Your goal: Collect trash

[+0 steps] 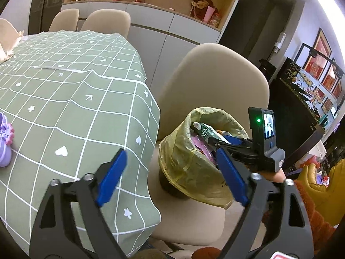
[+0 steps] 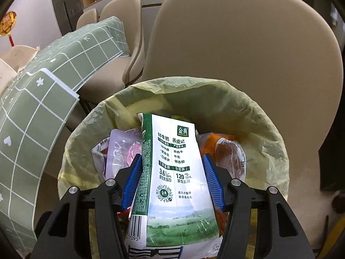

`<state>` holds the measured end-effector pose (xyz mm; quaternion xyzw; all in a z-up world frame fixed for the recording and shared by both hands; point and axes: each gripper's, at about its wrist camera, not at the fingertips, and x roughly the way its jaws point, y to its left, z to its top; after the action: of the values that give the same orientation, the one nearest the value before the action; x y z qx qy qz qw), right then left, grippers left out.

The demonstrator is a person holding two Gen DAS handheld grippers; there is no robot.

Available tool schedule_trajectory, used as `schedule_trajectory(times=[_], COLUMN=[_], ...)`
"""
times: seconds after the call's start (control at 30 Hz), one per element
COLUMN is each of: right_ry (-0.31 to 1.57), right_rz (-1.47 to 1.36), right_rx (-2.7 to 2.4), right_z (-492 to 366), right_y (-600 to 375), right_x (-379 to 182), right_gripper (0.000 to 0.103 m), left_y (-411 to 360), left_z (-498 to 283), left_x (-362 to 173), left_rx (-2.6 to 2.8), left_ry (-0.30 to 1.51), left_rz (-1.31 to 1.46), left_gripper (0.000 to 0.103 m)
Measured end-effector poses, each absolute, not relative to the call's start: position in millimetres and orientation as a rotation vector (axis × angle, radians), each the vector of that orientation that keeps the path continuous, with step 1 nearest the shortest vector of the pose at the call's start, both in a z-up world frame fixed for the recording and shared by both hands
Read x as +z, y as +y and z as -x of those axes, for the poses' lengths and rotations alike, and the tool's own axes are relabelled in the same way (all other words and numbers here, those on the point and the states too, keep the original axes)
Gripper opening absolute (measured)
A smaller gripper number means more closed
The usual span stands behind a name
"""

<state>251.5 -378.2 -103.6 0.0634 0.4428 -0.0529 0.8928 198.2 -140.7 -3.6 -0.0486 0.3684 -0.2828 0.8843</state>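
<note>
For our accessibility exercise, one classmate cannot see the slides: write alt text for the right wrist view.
The right gripper holds a white and green milk carton between its blue fingers, over a trash bin lined with a yellow-green bag. Snack wrappers already lie inside. The bin sits on a beige chair beside a table with a green checked tablecloth.

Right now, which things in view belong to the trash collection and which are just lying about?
Job:
- milk carton, held by right gripper
- lined trash bin on the chair
- wrappers inside the bin
- left gripper, open

Lying about:
- purple toy on tablecloth
- shelf ornaments
</note>
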Motion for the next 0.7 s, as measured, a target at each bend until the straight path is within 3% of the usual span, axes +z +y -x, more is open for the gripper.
schedule_trajectory(times=[0.4, 0.7], right_ry=[0.715, 0.609], right_rz=[-0.210, -0.201], right_rx=[-0.111, 0.075], right_z=[-169, -60], right_y=[-353, -245], right_x=[-49, -17], right_gripper=[0.060, 0.060], left_y=[-83, -27], left_z=[-146, -69], left_x=[11, 7], left_rx=[-0.442, -0.200], left_ry=[0.617, 0.522], left_rz=[0.051, -0.074], left_gripper=[0.093, 0.093])
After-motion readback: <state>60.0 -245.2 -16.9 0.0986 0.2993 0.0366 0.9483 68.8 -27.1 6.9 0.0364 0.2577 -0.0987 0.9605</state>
